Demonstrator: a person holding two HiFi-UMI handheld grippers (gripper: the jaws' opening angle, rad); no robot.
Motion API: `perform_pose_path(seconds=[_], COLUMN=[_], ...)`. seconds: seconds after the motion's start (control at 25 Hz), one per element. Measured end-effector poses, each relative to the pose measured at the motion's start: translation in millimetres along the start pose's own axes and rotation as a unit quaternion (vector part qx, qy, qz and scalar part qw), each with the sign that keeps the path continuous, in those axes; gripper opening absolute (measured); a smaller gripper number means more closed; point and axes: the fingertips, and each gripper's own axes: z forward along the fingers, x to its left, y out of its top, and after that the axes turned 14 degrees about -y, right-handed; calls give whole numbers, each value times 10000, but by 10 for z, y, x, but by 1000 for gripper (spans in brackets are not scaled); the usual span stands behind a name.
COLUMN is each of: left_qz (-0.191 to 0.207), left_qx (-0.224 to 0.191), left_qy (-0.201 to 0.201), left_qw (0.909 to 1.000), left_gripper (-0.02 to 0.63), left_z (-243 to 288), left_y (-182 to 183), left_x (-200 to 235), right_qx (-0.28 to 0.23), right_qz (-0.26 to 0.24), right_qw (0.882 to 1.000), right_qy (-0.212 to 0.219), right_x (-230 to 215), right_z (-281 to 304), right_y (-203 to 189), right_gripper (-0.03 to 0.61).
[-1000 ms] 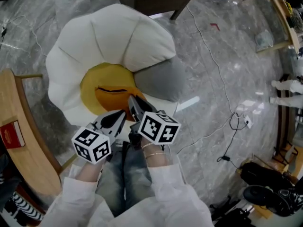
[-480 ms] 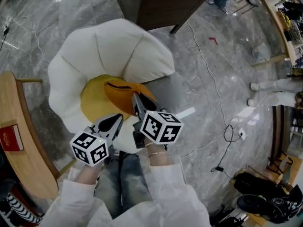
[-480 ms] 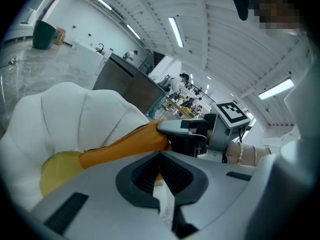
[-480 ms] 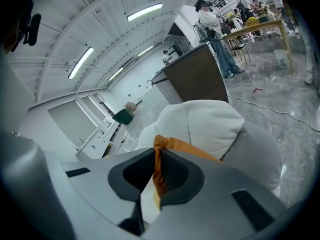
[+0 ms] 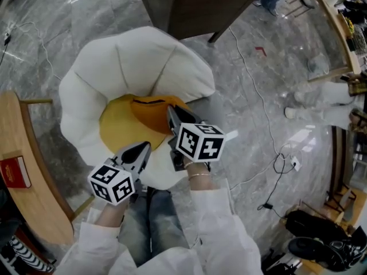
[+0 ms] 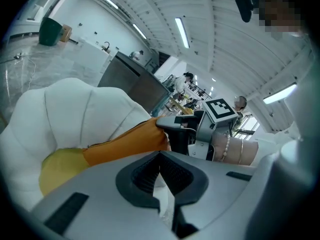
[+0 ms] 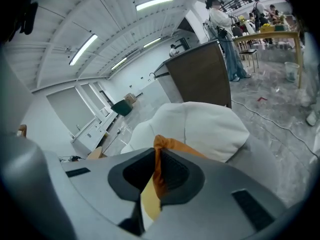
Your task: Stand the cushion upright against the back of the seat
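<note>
An orange cushion [image 5: 150, 109] is tilted up off the yellow seat [image 5: 117, 132] of a white petal-shaped chair [image 5: 137, 59]. Its raised edge is near the base of the backrest. My right gripper [image 5: 172, 114] is shut on the cushion's right edge, and orange fabric [image 7: 161, 145] is pinched between its pads. My left gripper [image 5: 143, 148] hovers over the seat's front, apart from the cushion, jaws together with nothing in them. The left gripper view shows the cushion [image 6: 125, 144] slanting from the seat up to the right gripper [image 6: 170, 126].
A dark cabinet [image 5: 200, 4] stands right behind the chair. At the left is a curved wooden table [image 5: 26, 153] with a red book [image 5: 12, 173]. Cables [image 5: 281, 159] trail over the grey marble floor at the right. A person's shoes [image 5: 321, 96] show at the far right.
My right gripper has moved up the picture toward the backrest and rolled, bringing the cushion from flat on the seat to tilted. The left gripper has shifted a little.
</note>
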Motion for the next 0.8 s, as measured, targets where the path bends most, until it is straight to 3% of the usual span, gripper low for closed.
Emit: perform_pose_path(seconds=[0.32,0.8], left_qz=[-48,-16], left_qx=[-6,57], left_qy=[16,191], left_qw=[10000,9998], left_gripper=[6,7], left_z=[53,-12], left_y=[93,152], left_x=[151,357], right_qx=[298,177], right_qz=[-288,-239], right_qw=[9989,9974], right_qy=[-229,-663], right_x=[-51,-200], right_z=[405,617], right_y=[-38,214], right_gripper=[41,57])
